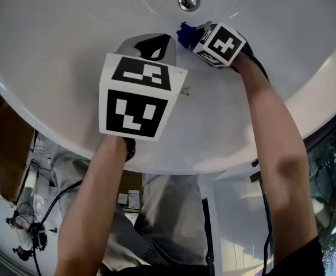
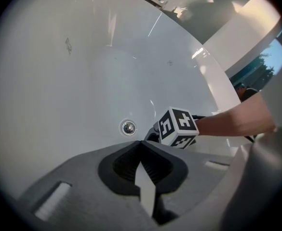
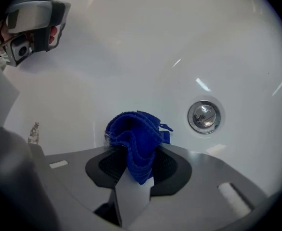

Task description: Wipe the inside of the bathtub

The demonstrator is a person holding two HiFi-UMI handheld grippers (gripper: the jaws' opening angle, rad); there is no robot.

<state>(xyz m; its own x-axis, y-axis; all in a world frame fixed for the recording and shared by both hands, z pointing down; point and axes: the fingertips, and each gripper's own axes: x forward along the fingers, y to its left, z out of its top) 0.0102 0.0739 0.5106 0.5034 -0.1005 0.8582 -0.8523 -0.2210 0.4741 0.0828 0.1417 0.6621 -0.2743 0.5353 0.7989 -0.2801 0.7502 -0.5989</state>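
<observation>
The right gripper's point(image 3: 136, 154) jaws pinch a blue cloth point(image 3: 132, 136) low in the bathtub point(image 3: 131, 52), just beside the drain point(image 3: 204, 116). The left gripper's point(image 2: 141, 147) jaws are pressed together on nothing. This looks like the wiping step; the next move probably calls for sweeping the cloth along the basin.

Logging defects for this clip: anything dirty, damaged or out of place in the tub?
Only a small greyish smudge on the bathtub wall, left of the blue cloth held by the right gripper. Otherwise nothing stands out.
</observation>
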